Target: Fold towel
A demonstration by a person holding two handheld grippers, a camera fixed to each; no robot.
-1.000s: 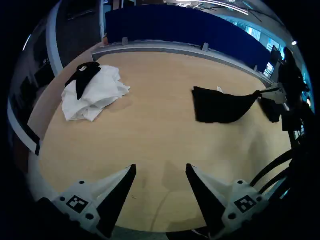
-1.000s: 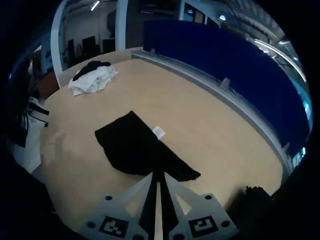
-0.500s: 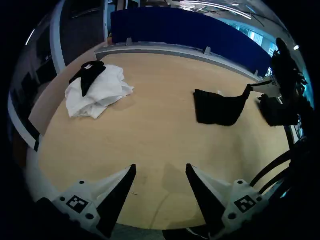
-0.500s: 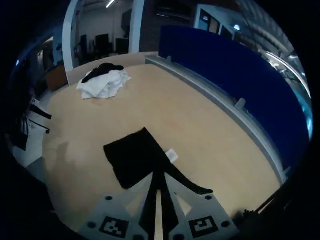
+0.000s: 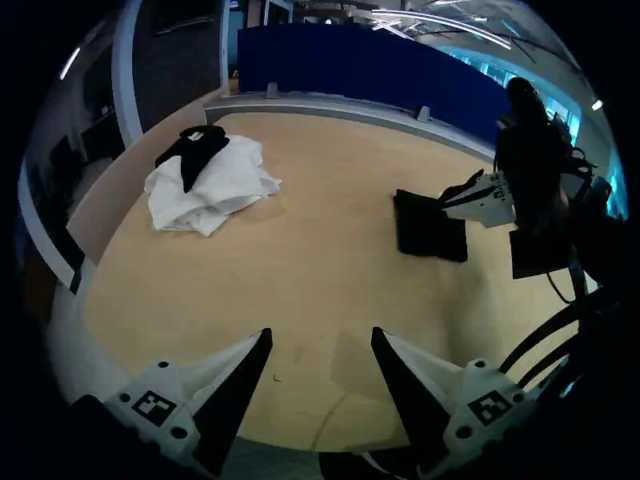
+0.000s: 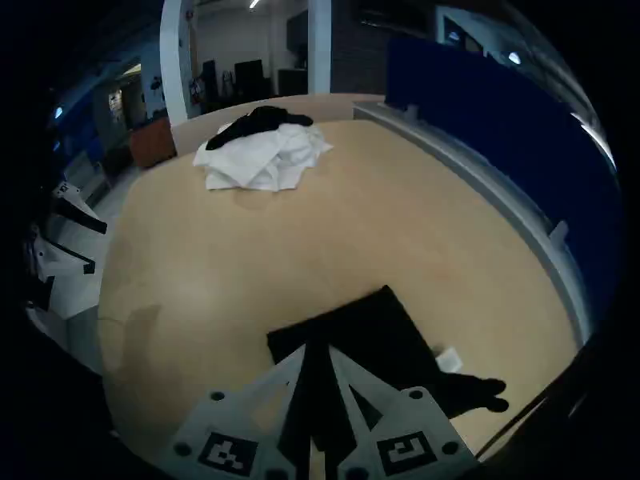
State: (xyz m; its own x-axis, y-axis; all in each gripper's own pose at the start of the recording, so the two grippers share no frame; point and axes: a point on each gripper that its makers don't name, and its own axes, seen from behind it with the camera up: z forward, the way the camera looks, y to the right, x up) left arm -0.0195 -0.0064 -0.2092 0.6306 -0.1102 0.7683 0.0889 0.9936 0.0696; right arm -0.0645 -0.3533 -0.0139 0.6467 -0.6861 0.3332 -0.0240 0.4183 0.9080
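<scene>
folded over since a moment ago, the black towel (image 6: 364,332) lies on the surface (image 6: 240,256) right at my right gripper (image 6: 318,362), whose fingers (image 6: 282,386) pinch its near edge tight. my left gripper (image 5: 320,338) has its fingers gaping wide, holding nothing.

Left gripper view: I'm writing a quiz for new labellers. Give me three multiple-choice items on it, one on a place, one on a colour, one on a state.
1. Where does the white pile lie from the towel?
A) to its left
B) to its right
C) on it

2. What colour is the cloth atop the pile?
A) red
B) black
C) blue

3. How is the left gripper?
A) shut on the towel
B) shut on the pile
C) open, empty

Answers:
1 A: the pile sits far left, the towel right.
2 B: a black piece crowns the white heap.
3 C: its fingers stand apart over the table.
</scene>
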